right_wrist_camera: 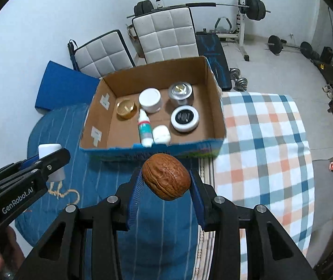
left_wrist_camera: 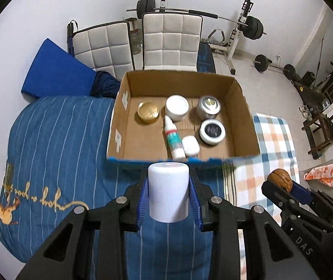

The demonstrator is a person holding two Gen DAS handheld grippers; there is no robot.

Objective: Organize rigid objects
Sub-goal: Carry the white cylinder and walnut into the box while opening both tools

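Presently, both grippers hang short of the cardboard box's (left_wrist_camera: 182, 86) near edge, the box ahead of each on the bed; left gripper (left_wrist_camera: 168, 193) clamped on a white bottle (left_wrist_camera: 168, 193), smooth plastic cylinder, upright, nearer the box's middle; right gripper (right_wrist_camera: 165, 182) clamped on a walnut (right_wrist_camera: 166, 179), brown, wrinkled, oval, long axis crosswise between the pads, nearer the right corner; inside: lidded jars, a dropper bottle lying lengthwise; left near corner of the box floor bare.

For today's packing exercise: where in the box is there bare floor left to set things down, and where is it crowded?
In the box, bare floor lies left, between the gold tin, the dropper bottle and the left wall. The right half is crowded with jars; only a strip is free by the black-lidded jar.
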